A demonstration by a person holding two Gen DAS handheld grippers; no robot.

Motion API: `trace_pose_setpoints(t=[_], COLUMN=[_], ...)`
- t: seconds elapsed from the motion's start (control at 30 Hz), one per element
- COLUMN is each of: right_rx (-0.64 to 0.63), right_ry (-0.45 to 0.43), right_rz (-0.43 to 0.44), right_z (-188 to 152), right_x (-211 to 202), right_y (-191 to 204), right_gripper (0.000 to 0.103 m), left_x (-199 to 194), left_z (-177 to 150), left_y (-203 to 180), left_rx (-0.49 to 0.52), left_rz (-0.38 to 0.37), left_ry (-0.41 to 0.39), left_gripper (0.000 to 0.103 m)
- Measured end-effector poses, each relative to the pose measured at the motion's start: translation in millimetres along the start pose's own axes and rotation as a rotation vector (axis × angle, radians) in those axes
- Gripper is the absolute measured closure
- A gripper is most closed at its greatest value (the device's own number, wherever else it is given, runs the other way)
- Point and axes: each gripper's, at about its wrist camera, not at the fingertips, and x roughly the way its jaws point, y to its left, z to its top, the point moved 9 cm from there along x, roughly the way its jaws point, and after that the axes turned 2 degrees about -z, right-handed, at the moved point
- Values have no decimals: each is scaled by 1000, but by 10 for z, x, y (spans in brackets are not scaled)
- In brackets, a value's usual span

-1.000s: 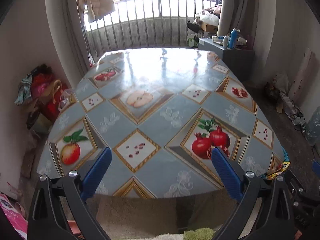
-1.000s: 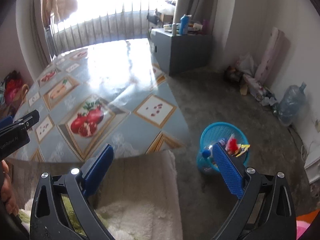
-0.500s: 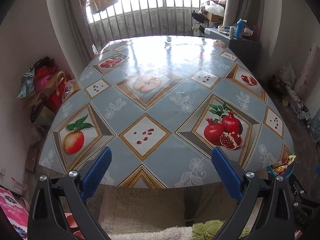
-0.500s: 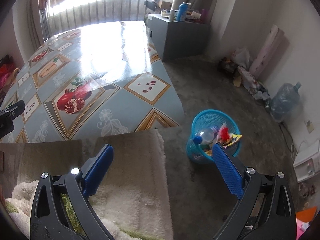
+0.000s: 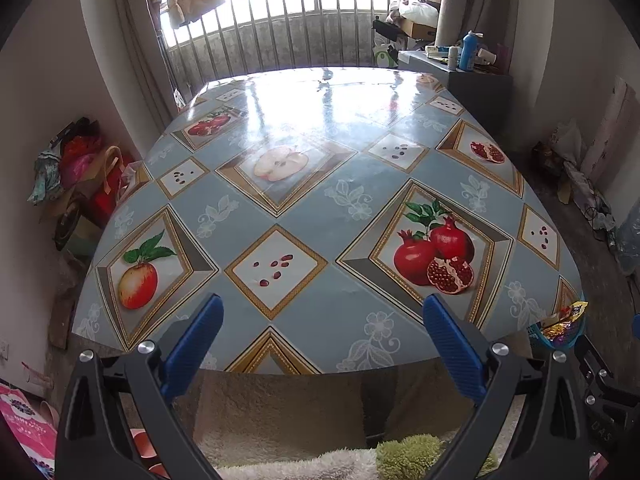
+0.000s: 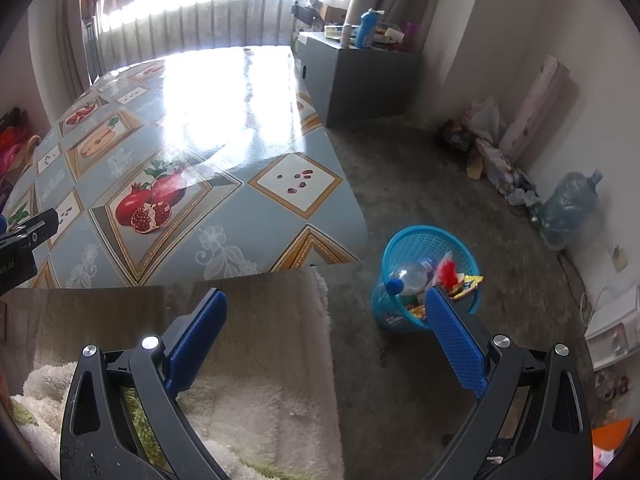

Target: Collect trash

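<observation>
A blue mesh waste basket point(image 6: 460, 248) stands on the floor by the table's near right corner. It holds a plastic bottle point(image 6: 408, 276) and bright snack wrappers point(image 6: 460, 278). Its rim and wrappers also show in the left wrist view point(image 5: 562, 326). My left gripper point(image 5: 320, 312) is open and empty, above the near edge of the table point(image 5: 320, 184) with its fruit-print cloth. My right gripper point(image 6: 326, 306) is open and empty, held over the near table edge, left of the basket. No loose trash shows on the table.
A fluffy white and green rug point(image 6: 248, 408) lies below the grippers. A grey cabinet point(image 6: 360, 76) with bottles stands at the far right. A large water jug point(image 6: 568, 208) and floor clutter point(image 6: 492, 152) line the right wall. Bags point(image 5: 80, 176) pile up left of the table.
Both grippers have risen and tilted down a little, so more of the table and the basket's inside shows. Both stay open and empty.
</observation>
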Motion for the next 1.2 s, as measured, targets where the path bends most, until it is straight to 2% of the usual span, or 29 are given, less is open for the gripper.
trace_pose_setpoints(t=[0.37,0.77,1.2], right_rx=[-3,29,20], right_ry=[-5,-11,-20], right_rz=[-3,-23,-6], right_z=[19,28,48], right_x=[-10,-59,-84], right_y=[7,-98,-78], right_gripper=[8,8,8], left_x=[-23,-29,-22], left_z=[-29,-27,-35], left_y=[-58,-60,-41], left_rx=[20,24,20], left_rz=[-43,-47,-40], left_ry=[1,-1,-2], left_gripper=[5,5,5])
